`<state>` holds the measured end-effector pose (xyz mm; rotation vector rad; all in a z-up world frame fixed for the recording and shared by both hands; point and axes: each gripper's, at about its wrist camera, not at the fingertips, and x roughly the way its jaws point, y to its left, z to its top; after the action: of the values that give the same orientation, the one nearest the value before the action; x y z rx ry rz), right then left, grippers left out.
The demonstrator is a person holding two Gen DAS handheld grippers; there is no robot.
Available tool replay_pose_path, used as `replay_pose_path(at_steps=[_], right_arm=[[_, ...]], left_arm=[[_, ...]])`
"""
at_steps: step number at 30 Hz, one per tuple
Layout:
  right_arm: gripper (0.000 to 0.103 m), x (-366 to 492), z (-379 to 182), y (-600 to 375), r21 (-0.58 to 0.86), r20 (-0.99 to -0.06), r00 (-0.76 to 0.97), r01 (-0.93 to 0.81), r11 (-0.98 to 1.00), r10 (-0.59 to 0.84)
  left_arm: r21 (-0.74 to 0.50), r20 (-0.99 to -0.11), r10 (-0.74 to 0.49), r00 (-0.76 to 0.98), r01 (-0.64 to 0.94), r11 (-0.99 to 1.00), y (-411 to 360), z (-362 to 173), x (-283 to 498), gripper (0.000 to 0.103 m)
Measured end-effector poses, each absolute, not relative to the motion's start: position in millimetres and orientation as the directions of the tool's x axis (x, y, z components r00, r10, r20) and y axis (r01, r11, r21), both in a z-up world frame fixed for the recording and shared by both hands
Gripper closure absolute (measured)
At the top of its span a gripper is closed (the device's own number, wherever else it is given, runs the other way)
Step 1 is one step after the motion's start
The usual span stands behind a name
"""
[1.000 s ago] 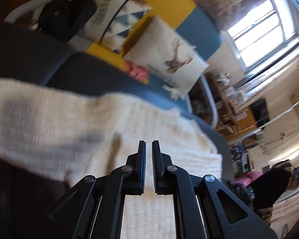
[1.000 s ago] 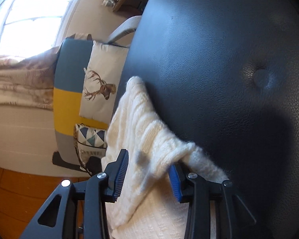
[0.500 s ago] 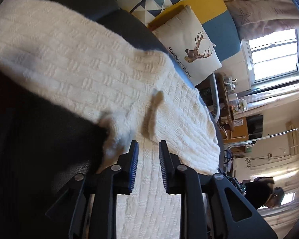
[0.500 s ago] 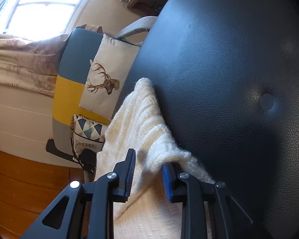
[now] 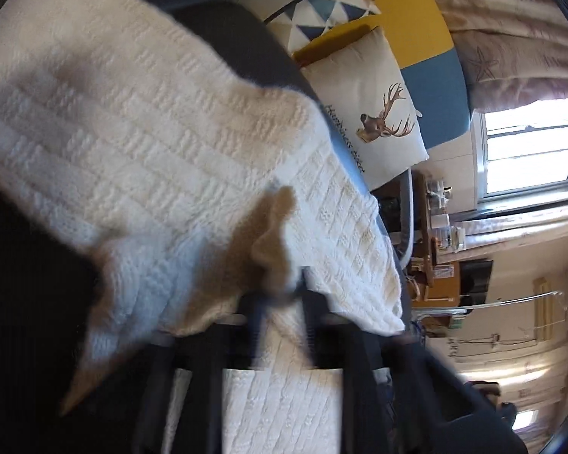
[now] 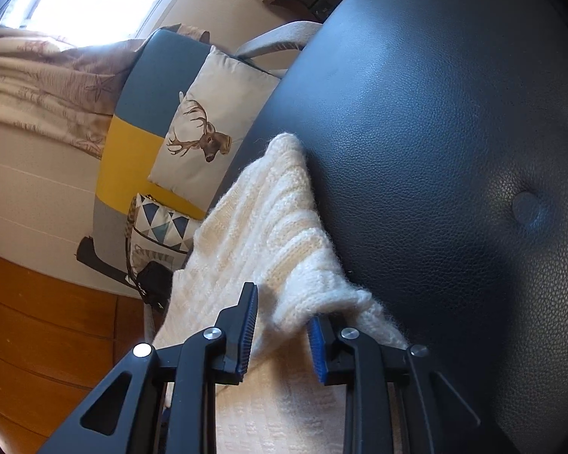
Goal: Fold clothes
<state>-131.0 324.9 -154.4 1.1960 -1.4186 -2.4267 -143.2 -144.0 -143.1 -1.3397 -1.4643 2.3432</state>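
Note:
A white knit sweater [image 5: 151,143] lies spread over a black leather seat [image 6: 416,132]. In the blurred left wrist view my left gripper [image 5: 282,295] sits low on the sweater. A raised fold of knit is bunched at its tips and it looks shut on that fold. In the right wrist view the sweater [image 6: 261,219] runs along the seat's left side. My right gripper [image 6: 282,306] straddles a thick folded edge of it. Its jaws are closing, with the fold between the blue pads and a small gap still at the left pad [image 6: 246,333].
A deer-print cushion [image 6: 204,128] and a triangle-pattern cushion [image 6: 159,227] lean on a blue and yellow sofa [image 6: 132,140] beyond the seat. A black bag [image 6: 153,283] lies below them. Wooden floor [image 6: 38,321] is at the left; a cluttered shelf [image 5: 435,227] stands farther off.
My left gripper rolled, dropped onto the sweater, opened a little and then closed with a fold bunched at its tips. My right gripper's jaws narrowed steadily around the folded edge.

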Motion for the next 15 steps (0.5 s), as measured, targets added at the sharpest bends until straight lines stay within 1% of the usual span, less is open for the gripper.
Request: replay_pose_path(at_steps=[2,6,7,8,11,15], right_arm=[[0.09,-130,-150,327,0.778,-0.562,-0.7,-0.268,-0.568,-0.441],[0.09,-126,-134,336,0.807,-0.493,-0.746,-0.201,-0.555,-0.447],[0.09,-125,-130,339,0.814,-0.475,-0.757,-0.184,-0.551,-0.448],[0.09,-126,-131,339,0.796,-0.498,-0.751,-0.196,-0.573,-0.434],[0.09,-125,-146,340,0.795,-0.525,-0.724,-0.23,-0.562,-0.448],[0.09,-121,-161,340,0.795,-0.549,-0.699,-0.267,-0.545,-0.458]], left_arm=[[-0.773,-0.591,0.464,-0.66,0.298,-0.56,-137,-121,-139,0.098],[-0.774,-0.491,0.451,-0.745,0.136,-0.618,-125,-64,-132,0.098],[-0.763,-0.483,0.445,-0.754,0.113,-0.636,-123,-55,-135,0.098],[-0.751,-0.483,0.441,-0.757,0.1,-0.652,-122,-50,-139,0.098],[-0.719,-0.521,0.427,-0.739,0.111,-0.686,-121,-56,-149,0.098],[-0.654,-0.652,0.378,-0.657,0.235,-0.719,-132,-107,-151,0.098]])
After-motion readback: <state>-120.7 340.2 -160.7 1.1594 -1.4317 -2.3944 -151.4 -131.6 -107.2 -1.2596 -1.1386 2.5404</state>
